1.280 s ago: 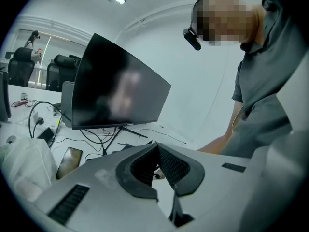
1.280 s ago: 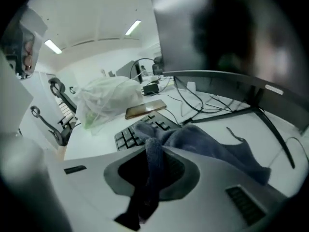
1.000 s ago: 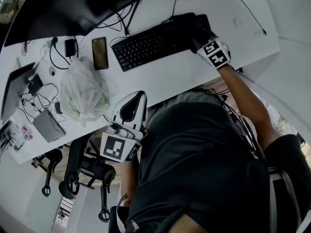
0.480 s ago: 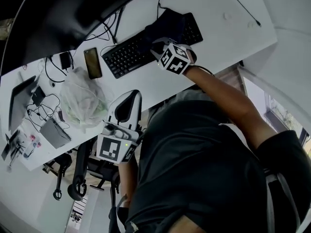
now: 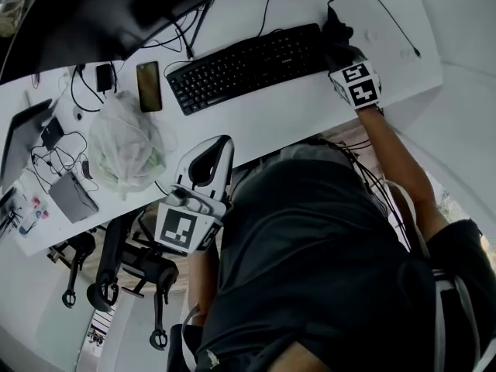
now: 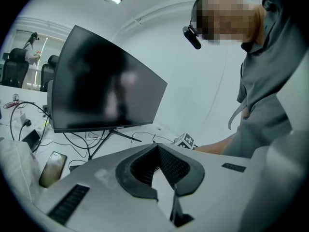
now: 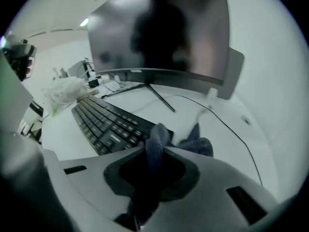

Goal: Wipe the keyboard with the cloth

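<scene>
Head view puts the dark cloth [image 5: 338, 34] at the right end of the keyboard [image 5: 248, 63], bunched and pinched between the jaws of the right hand-held gripper [image 5: 342, 54]; its own camera shows the fabric [image 7: 156, 143] clamped tight, hanging over the end keys [image 7: 107, 123]. Nothing on the keys tells wiped from unwiped, so I judge the job as mid-course, with the long run of keys to the left open for another pass. On the white desk [image 5: 294, 108] a phone [image 5: 148, 85] and a plastic bag [image 5: 124, 149] lie left of the keyboard. The left hand-held gripper [image 5: 206, 169] hangs at the near desk edge, jaws together on nothing [image 6: 157, 147].
</scene>
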{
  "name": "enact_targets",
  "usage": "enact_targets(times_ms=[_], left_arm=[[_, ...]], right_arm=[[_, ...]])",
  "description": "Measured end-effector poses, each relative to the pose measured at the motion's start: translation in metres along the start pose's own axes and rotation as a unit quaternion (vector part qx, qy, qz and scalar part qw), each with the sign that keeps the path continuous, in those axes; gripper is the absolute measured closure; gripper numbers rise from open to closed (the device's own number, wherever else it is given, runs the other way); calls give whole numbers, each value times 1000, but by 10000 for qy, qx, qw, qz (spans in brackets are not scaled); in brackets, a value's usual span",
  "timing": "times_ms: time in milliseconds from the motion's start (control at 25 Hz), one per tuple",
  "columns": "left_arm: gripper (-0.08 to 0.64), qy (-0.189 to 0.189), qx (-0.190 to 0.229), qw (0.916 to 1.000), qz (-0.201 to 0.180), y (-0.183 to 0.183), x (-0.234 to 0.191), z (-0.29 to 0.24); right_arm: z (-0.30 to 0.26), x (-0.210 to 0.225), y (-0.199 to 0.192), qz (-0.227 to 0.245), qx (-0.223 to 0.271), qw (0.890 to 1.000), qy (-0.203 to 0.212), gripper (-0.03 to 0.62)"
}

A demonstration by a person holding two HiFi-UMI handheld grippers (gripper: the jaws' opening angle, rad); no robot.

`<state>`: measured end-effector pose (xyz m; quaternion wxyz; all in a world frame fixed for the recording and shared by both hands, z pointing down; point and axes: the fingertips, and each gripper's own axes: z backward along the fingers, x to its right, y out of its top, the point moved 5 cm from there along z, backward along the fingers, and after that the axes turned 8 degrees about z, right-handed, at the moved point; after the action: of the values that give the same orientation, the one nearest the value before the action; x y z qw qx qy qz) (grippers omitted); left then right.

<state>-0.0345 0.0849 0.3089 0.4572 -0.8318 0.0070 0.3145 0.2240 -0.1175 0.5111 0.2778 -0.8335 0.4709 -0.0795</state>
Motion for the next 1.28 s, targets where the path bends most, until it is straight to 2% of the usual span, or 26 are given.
enact_targets(times_ms=[80,120,200,240,280,360,480,560,600,680,760,840,880,920,1000,1120,1200,1280], left_arm=[[558,80,15,10000,49,-2,-6,7],[558,133,36,9999,74,-3,-9,11],[558,265,132,9995,78,-4,-18,24],[558,333,202,9992,40,-4,-24,32],[558,396,256,9989,-7,-4,-30,39],[558,516,297,9982,-47,-4,-40,54],[558,677,353,9971,54,-8,-53,77],[558,739,413,9963,131,-11,-64,91],[558,755,450,9960,176,-13,-70,98],[558,767,516,9954,262,-16,-80,109],[558,741,572,9951,307,-18,-87,118],[558,700,603,9952,314,-18,-94,126],[558,685,606,9953,315,-18,-98,129],[558,670,601,9954,318,-18,-101,131],[558,632,563,9959,314,-16,-105,133],[558,584,453,9970,231,-13,-103,133],[558,591,406,9973,136,-10,-103,131],[558,636,443,9970,47,-5,-108,133]], right_arm=[[-6,-64,53,519,520,9950,669,546],[-13,-107,80,778,790,9873,1139,545],[-37,-201,124,1292,1170,9630,2054,546],[-50,-244,142,1562,1274,9500,2383,546],[-60,-280,161,1793,1329,9392,2609,546],[-80,-331,191,2140,1291,9260,2829,545],[-107,-354,192,2603,1004,9167,2861,545],[-107,-332,174,2700,796,9207,2703,545],[-105,-310,158,2587,670,9288,2567,546],[-94,-253,123,2030,400,9531,2210,546],[-69,-199,96,1514,-12,9738,1698,546],[-51,-171,84,1284,-348,9835,1225,545],[-47,-171,87,1219,-341,9856,1121,545],[-45,-181,97,1193,-200,9860,1147,546],[-49,-228,129,1265,277,9793,1553,546],[-71,-315,182,1396,802,9555,2473,546],[-94,-346,193,1297,703,9458,2893,545],[-110,-343,190,1247,466,9458,2962,546]])
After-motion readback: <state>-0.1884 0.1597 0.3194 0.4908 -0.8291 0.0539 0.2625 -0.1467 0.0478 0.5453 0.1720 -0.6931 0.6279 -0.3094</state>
